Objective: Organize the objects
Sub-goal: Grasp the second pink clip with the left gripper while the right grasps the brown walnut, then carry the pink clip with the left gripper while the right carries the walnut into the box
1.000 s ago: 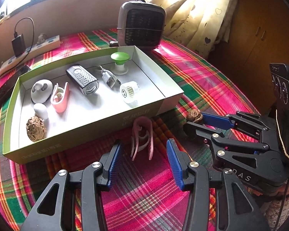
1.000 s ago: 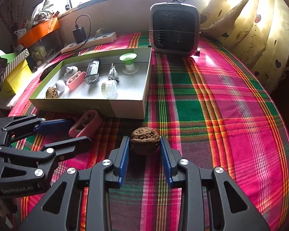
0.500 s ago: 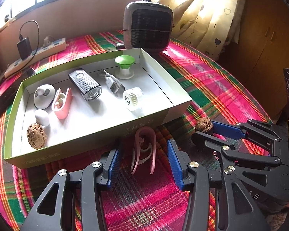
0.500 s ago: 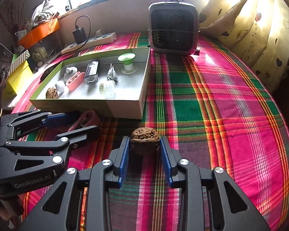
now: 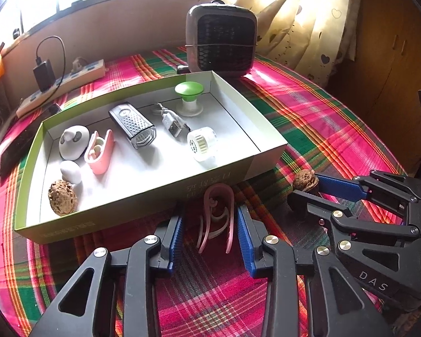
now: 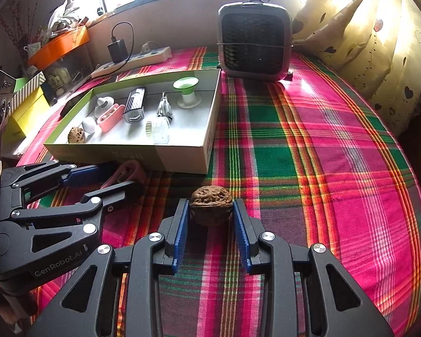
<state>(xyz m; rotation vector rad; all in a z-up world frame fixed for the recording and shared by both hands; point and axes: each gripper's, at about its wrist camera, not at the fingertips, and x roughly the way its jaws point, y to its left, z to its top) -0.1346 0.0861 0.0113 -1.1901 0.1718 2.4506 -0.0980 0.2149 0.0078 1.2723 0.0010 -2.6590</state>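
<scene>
Walnut (image 6: 210, 208), wrinkled and brown, sits low centre on the plaid cloth (image 6: 308, 168), pinched by the right gripper (image 6: 211, 234). At left, the left gripper (image 5: 209, 234) has just been closing around a pink looped clip (image 5: 216, 216), pads not visibly touching. Beyond lies a green-rimmed cardboard tray (image 5: 143, 210) of trinkets; farthest, a boxy grilled heater (image 6: 254, 42) below the window.

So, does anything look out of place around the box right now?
Two things lie outside the box, on the cloth: a pink clip between the left hand-held gripper pads, just closing, and a walnut gripped by the right hand-held gripper.
</scene>
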